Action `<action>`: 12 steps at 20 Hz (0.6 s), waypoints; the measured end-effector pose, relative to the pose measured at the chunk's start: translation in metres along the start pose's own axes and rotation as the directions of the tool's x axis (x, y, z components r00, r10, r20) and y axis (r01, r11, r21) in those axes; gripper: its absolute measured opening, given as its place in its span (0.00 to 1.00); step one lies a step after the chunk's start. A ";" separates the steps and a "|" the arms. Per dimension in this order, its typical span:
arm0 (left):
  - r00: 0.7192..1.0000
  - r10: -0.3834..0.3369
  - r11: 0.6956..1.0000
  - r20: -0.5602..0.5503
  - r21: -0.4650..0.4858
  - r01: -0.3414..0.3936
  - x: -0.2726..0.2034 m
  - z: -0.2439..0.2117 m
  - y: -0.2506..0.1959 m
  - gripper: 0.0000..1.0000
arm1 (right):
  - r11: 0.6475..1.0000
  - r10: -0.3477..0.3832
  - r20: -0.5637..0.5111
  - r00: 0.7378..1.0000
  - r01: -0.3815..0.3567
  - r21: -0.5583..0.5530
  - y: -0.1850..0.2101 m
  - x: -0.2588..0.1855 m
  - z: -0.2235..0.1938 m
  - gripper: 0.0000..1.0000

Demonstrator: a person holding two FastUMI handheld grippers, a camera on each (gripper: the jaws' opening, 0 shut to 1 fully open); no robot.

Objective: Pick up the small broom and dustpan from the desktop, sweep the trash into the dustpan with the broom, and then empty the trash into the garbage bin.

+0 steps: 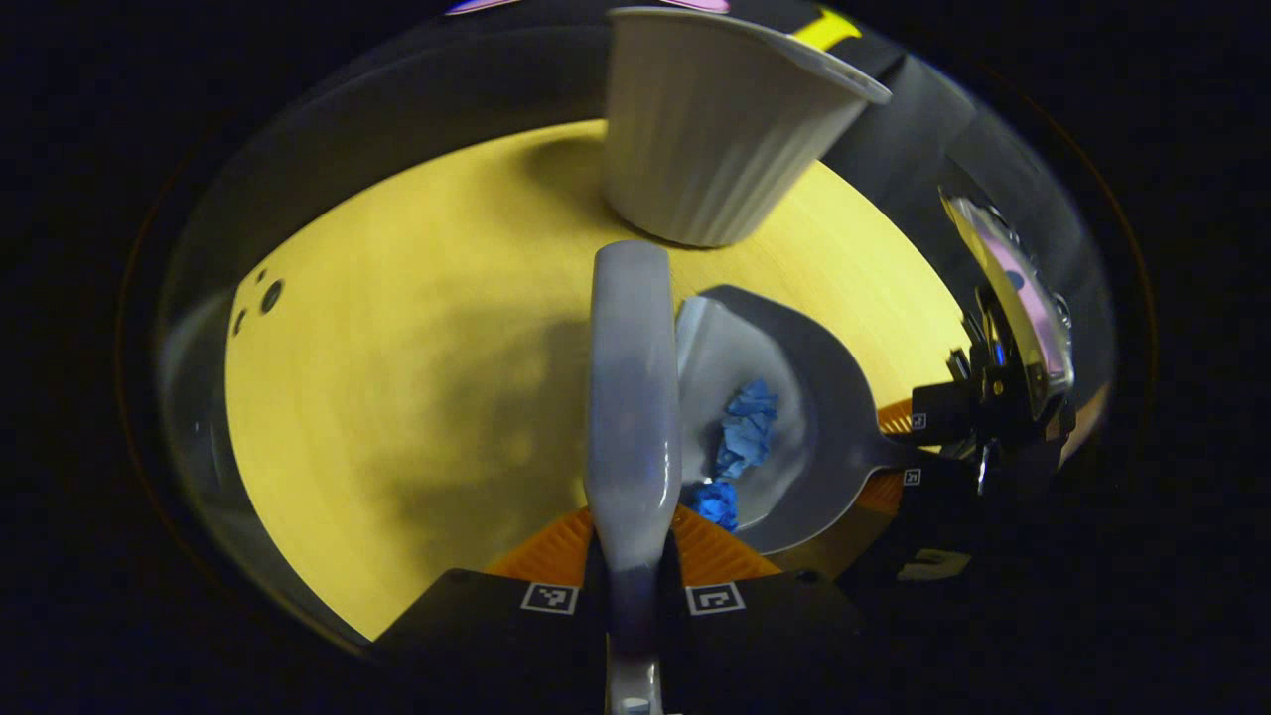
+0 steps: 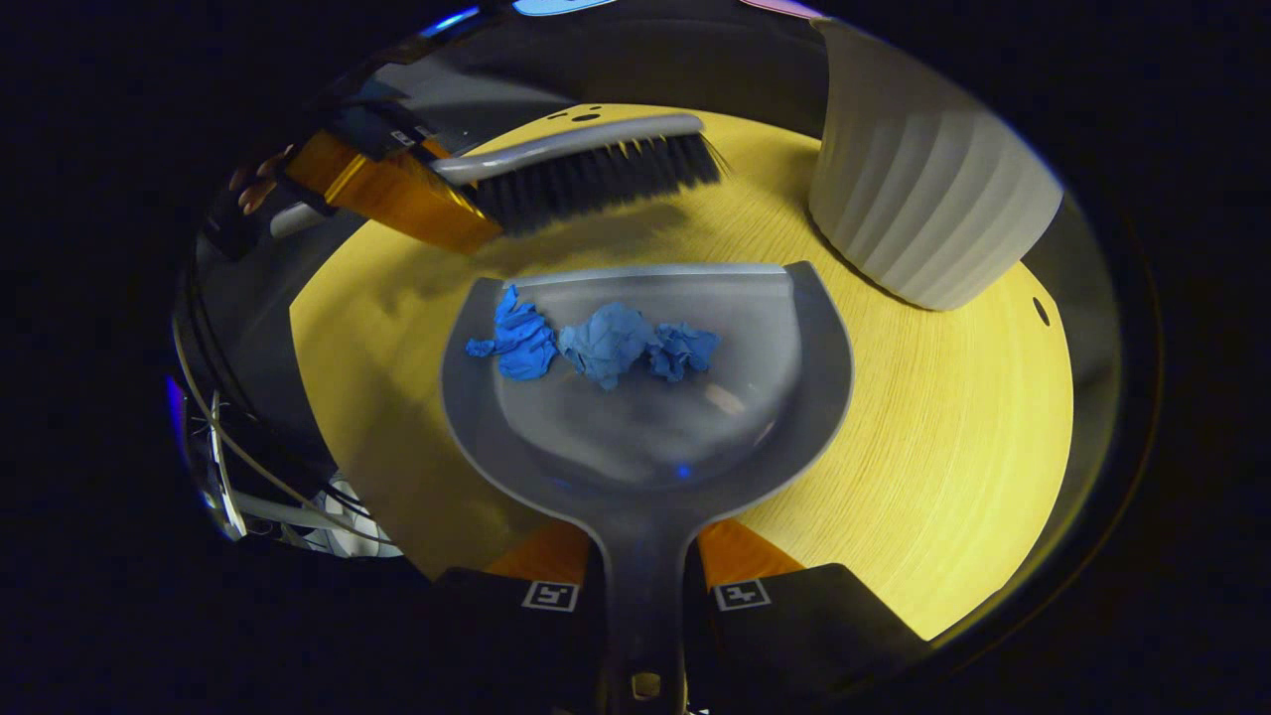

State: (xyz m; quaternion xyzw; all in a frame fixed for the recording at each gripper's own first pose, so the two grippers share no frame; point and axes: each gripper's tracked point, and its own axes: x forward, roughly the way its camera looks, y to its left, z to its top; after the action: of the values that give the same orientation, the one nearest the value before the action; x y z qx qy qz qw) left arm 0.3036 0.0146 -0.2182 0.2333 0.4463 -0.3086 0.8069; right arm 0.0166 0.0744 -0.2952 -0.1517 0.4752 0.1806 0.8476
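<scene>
On the yellow desktop [image 2: 943,477] the dustpan [image 2: 645,397] holds light crumpled blue trash [image 2: 606,343] — keep it level. Right gripper [image 2: 643,596] clamps its stiff handle; left gripper [image 1: 632,596] grips the broom [image 1: 632,397], near the bin [image 2: 923,189].

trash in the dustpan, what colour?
Blue: three crumpled blue paper scraps lying in the grey plastic dustpan, clearest in the right gripper view.

bin [image 2: 923,179] top cut off
</scene>
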 end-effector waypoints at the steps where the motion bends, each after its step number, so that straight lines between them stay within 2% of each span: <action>1: 0.999 0.032 0.999 0.023 -0.037 -0.031 -0.010 -0.004 0.013 0.25 | 1.000 0.004 -0.002 1.000 -0.004 -0.004 -0.001 -0.003 -0.001 0.34; 5: 0.989 0.116 0.984 0.094 -0.146 -0.102 -0.024 -0.049 0.053 0.25 | 1.000 -0.025 -0.009 1.000 0.024 -0.016 -0.013 -0.019 -0.006 0.34; 9: 0.985 0.129 0.974 0.113 -0.203 -0.104 0.004 -0.104 0.083 0.25 | 0.998 -0.059 -0.023 0.998 0.059 0.006 -0.028 -0.053 -0.012 0.34; 12: 0.987 0.105 0.972 0.120 -0.221 -0.076 0.033 -0.137 0.103 0.25 | 0.995 -0.094 -0.030 0.995 0.094 0.009 -0.027 -0.070 0.000 0.34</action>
State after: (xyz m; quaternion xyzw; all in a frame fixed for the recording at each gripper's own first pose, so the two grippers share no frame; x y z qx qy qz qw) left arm 0.3107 0.1662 -0.3043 0.1437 0.4124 -0.2358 0.8681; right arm -0.0056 0.0393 -0.2325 -0.1722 0.4809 0.1357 0.8489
